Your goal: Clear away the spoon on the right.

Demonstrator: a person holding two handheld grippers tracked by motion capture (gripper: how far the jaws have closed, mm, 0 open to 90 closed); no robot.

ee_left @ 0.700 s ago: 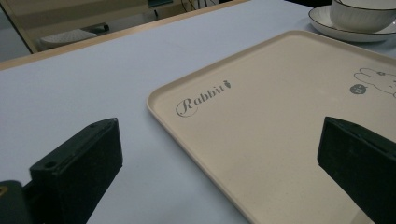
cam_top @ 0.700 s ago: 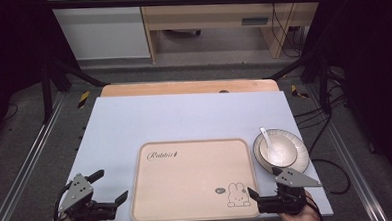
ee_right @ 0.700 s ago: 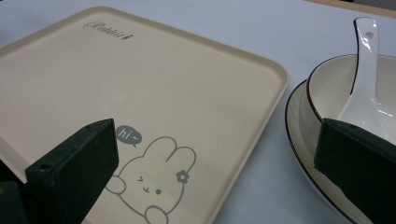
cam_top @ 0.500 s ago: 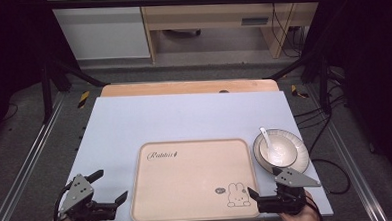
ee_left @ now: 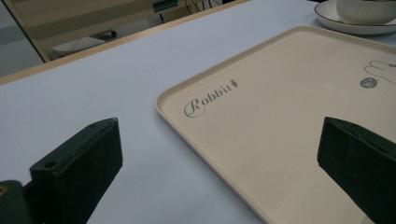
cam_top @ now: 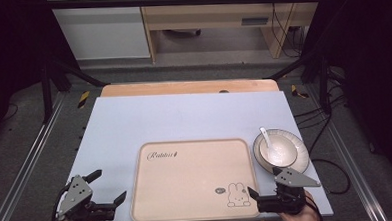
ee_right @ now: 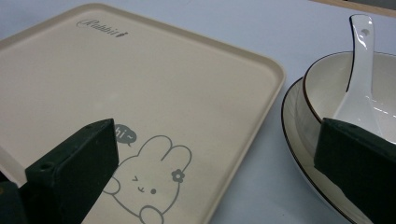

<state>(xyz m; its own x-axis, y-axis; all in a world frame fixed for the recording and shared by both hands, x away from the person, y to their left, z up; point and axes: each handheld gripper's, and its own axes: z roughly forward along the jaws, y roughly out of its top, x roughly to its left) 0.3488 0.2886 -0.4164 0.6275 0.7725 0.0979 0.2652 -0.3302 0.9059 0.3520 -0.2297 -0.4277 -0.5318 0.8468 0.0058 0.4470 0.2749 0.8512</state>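
Ceramic bowl (ee_right: 336,88) with spoon (ee_right: 357,70), just ahead-right of the released right gripper (cam_top: 267,187), looks hard, slippery, breakable; grip its rim. Left gripper (cam_top: 107,187) gapes beside tray (cam_top: 192,190).

The tray (ee_left: 299,116) reads "Rabbit"; a bubble beside its rabbit says "hi~".

A wooden desk (cam_top: 210,15) is seen beyond the far edge of the table (cam_top: 184,116), with cables (cam_top: 285,31) hung at the desk's right end.
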